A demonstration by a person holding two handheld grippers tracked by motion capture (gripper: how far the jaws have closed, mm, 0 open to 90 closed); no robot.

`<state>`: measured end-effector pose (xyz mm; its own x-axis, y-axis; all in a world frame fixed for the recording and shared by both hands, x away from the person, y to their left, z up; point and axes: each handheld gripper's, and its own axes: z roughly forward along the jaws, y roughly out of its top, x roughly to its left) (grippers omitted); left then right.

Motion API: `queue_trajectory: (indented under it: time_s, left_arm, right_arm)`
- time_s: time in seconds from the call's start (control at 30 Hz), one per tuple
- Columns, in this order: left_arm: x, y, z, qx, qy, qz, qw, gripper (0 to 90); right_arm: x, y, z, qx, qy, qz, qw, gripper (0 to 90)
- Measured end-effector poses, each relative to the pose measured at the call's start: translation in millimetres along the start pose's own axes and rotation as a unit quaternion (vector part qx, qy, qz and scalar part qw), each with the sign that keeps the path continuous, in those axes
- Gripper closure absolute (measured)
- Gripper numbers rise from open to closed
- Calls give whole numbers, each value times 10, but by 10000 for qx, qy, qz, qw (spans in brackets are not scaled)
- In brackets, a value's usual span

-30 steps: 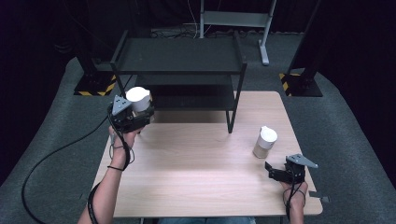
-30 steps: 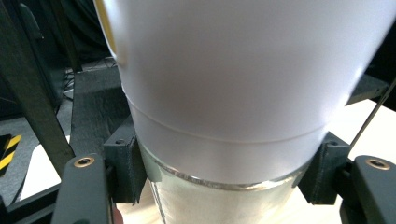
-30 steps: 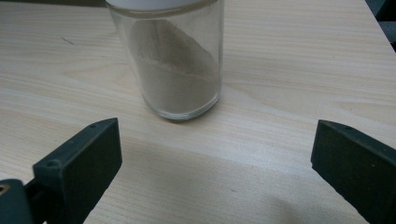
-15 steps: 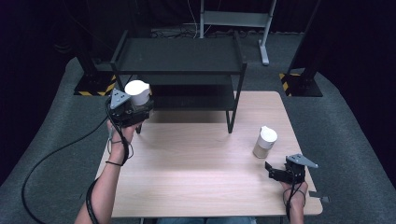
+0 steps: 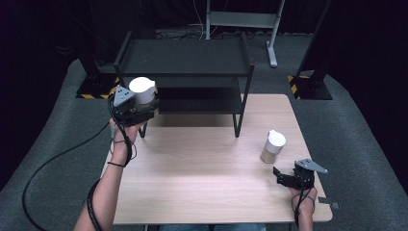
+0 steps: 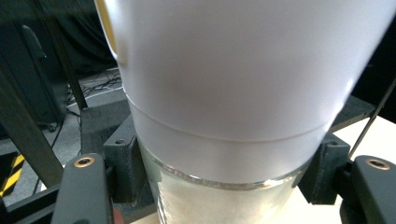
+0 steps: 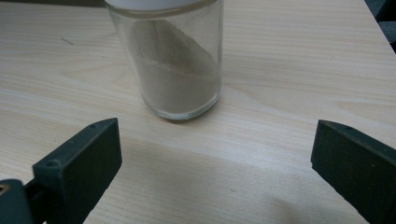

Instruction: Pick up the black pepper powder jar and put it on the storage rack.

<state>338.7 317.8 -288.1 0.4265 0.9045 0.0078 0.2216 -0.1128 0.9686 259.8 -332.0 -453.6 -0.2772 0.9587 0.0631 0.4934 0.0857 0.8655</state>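
Observation:
My left gripper [image 5: 137,109] is shut on a glass jar with a white lid [image 5: 142,90], held up in the air at the far left corner of the table, by the black shelf rack [image 5: 187,67]. In the left gripper view the jar [image 6: 233,107] stands upright between the jaws, its glass part squeezed on both sides. A second glass jar [image 5: 273,146] with a white lid and brownish powder stands on the table at the right. My right gripper [image 5: 287,179] rests open a little nearer than it; the right gripper view shows that jar [image 7: 173,60] just beyond the spread jaws.
The wooden table [image 5: 202,183] has the two-level black rack standing over its far edge, with a rack leg [image 5: 237,126] near the middle. A cable [image 5: 53,159] trails from the left gripper over the grey floor. Black stands with yellow-striped bases sit beyond the table.
My left gripper has carried its jar upward and a little farther away, toward the rack. The right gripper and the jar on the table have stayed put.

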Motion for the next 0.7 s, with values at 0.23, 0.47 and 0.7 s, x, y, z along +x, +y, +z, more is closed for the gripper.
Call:
queue_trajectory:
  time_s: [0.23, 0.47, 0.7]
  left_arm:
    - [12, 123, -55, -46, 23, 67, 10000, 303]
    - [36, 232, -97, -145, 42, 50, 9999, 303]
    - [44, 309, -102, -179, 39, 25, 9998, 302]
  right_arm:
    - [0, -1, 0, -3, -3, 5, 10000, 12]
    - [-2, -7, -3, -18, -2, 6, 10000, 12]
    - [-4, -8, -3, -21, 1, 13, 10000, 12]
